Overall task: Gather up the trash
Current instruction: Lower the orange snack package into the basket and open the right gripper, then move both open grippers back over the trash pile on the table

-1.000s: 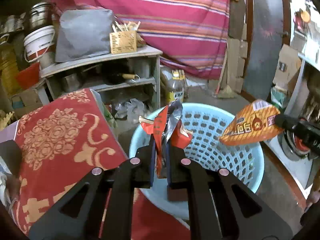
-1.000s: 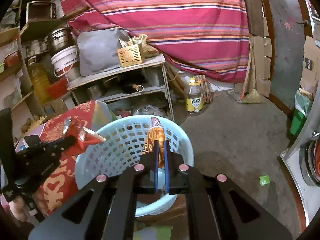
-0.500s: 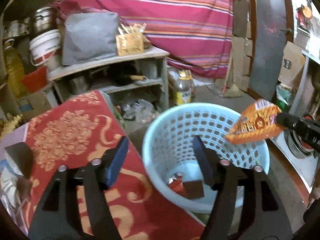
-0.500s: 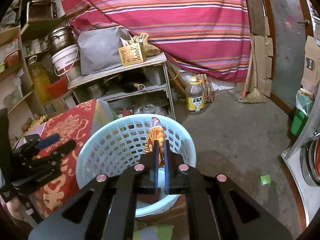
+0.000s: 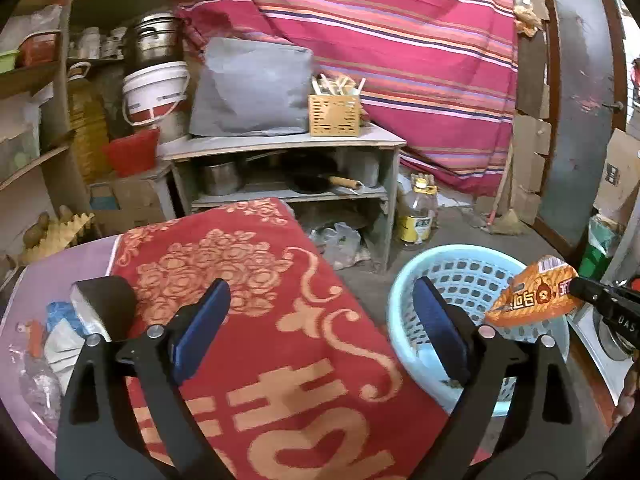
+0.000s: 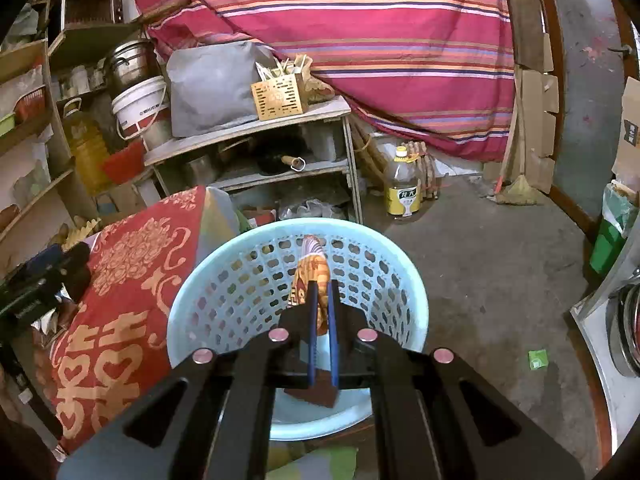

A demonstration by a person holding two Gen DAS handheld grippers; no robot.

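Note:
A light-blue plastic basket (image 5: 460, 248) (image 6: 176, 320) stands on the floor beside a table draped in a red patterned cloth (image 5: 260, 320). My right gripper (image 6: 321, 286) is shut on an orange snack wrapper (image 6: 312, 268) (image 5: 532, 296) and holds it above the basket's inside. My left gripper (image 5: 318, 284) hangs over the table's edge by the basket. Its jaws are opening wide and nothing is between them. A dark brown piece (image 6: 316, 394) lies on the basket's floor. More wrappers (image 5: 60, 332) and a dark block (image 5: 104, 304) lie at the table's left end.
Behind the table a grey shelf unit (image 5: 280, 144) holds pots and a bamboo holder. A yellow-labelled oil bottle (image 6: 402, 192) stands on the concrete floor, where a small green scrap (image 6: 537, 359) also lies. A striped cloth hangs at the back. Metal ware sits at the right edge.
My left gripper opened and the red wrapper fell into the basket. The gripper then drew back to the left, over the table. My right gripper, still holding the orange wrapper, shifted slightly over the basket.

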